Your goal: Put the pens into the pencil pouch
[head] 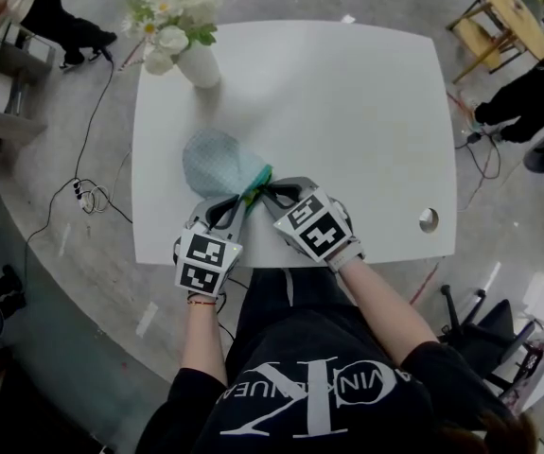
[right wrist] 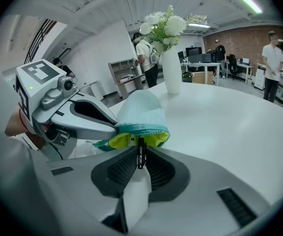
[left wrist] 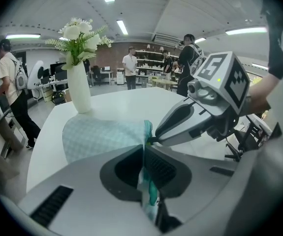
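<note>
Pinching: the right gripper [right wrist: 140,149] is pressed together on a slim dark piece [right wrist: 140,159] at the pouch's mouth; whether this is a pen's end or the zip tab I cannot tell.
Bracing: the left gripper [left wrist: 144,150] is clamped tight on the teal rim of the pencil pouch [left wrist: 102,136], just beside the right one.
Pouch: it lies flat near the front edge of the table [head: 347,112], mouth toward the person, with its yellow lining [right wrist: 121,140] showing.
Doing it well: likely best to use the left clamp as a steady anchor and move the right one in line with the mouth, low, so the cloth does not bunch.
Pens: none lie loose on the table.
Around: a vase [head: 199,64] of flowers [head: 172,12] stands well beyond the pouch, and cables [head: 87,195] lie on the floor.
In the way: only the two grippers crowding each other.
</note>
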### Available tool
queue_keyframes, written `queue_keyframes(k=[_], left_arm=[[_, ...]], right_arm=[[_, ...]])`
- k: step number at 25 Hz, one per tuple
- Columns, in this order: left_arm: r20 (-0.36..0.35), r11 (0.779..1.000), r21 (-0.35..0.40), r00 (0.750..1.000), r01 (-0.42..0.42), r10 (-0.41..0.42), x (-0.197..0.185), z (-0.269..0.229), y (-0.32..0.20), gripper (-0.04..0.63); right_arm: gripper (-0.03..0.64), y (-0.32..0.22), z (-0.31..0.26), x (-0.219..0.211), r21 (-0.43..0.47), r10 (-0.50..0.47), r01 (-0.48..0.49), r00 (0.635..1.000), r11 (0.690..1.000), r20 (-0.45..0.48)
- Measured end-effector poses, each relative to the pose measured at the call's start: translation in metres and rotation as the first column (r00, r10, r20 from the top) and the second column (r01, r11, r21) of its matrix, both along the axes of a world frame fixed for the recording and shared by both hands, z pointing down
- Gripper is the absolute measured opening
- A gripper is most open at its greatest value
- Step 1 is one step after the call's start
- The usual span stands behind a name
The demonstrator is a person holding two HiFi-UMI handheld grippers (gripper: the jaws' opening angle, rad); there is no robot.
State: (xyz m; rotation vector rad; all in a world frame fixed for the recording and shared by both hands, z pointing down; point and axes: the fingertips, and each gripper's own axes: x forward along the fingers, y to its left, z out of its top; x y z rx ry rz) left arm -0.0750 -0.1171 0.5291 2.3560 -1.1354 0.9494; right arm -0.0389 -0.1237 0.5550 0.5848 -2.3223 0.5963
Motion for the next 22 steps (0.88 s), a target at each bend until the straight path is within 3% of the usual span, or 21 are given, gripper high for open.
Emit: queue_keyframes(k=[8, 14, 22], left_arm=[[-0.001, 0.999, 0.011, 0.999, -0.044, 0.044, 0.005, -0.005, 0.004, 0.015], [0.001, 0.999, 0.016, 0.999, -0.049, 0.049, 0.004, -0.004, 0.007, 0.015], [0.005, 0.999, 0.020, 1.000, -0.027, 0.027, 0.000, 0.005, 0.007, 0.017]], right_arm=[[0.071, -0.009, -0.004, -0.014, 0.046, 0.023, -0.024, 1.000, 0.999, 0.008], [0.074, -0.007, 0.005, -0.021, 0.130, 0.012, -0.012, 1.000, 0.991, 0.003], [0.103, 0.005, -0.001, -0.014, 0.127, -0.010, 0.005, 0.999, 0.992, 0.032]])
